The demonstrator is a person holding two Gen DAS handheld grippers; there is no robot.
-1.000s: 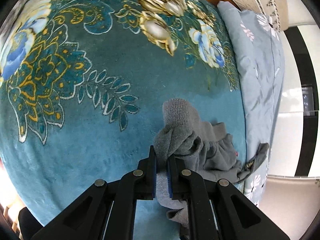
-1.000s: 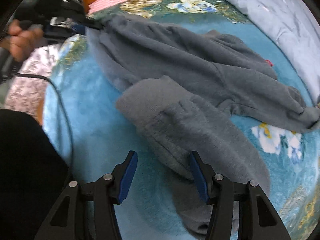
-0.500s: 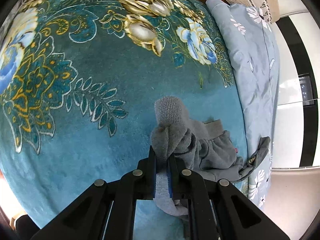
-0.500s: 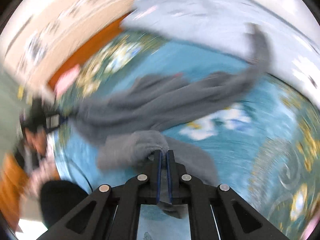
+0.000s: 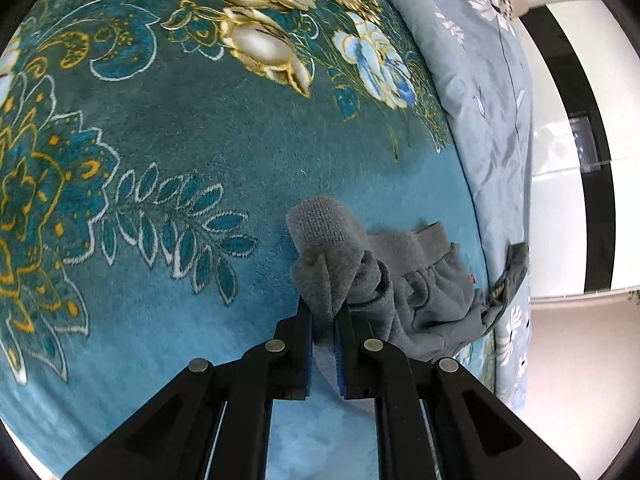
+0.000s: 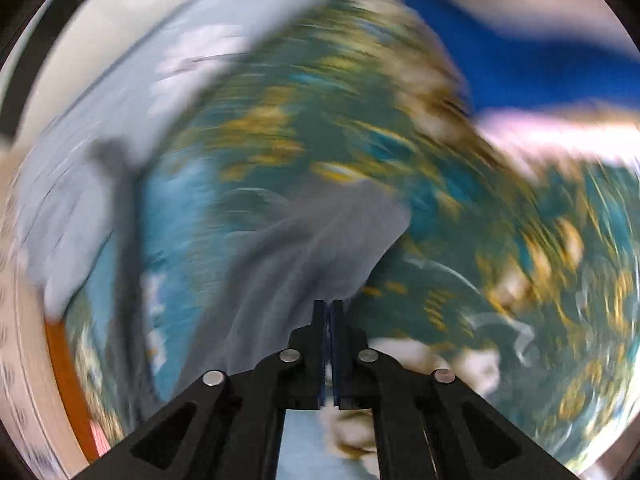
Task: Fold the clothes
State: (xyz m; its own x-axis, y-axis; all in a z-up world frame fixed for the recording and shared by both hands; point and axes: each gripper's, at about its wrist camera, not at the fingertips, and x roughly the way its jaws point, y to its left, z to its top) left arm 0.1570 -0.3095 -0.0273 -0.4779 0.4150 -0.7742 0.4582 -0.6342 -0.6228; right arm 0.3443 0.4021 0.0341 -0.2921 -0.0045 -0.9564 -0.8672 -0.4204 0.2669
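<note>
The left gripper (image 5: 323, 316) has its jaws pinched tight on a bunched fold of the grey fleece garment (image 5: 384, 280), with fabric squeezed between the blue pads. The rest of the garment lies crumpled on the teal floral blanket (image 5: 180, 160) covering the bed, close to the pale blue quilt (image 5: 488, 92) along the edge. The right wrist view is badly smeared, but the right gripper (image 6: 328, 312) shows its jaws pressed nearly together, apparently nipping an edge of the grey fleece garment (image 6: 312, 248) stretched above the blanket.
</note>
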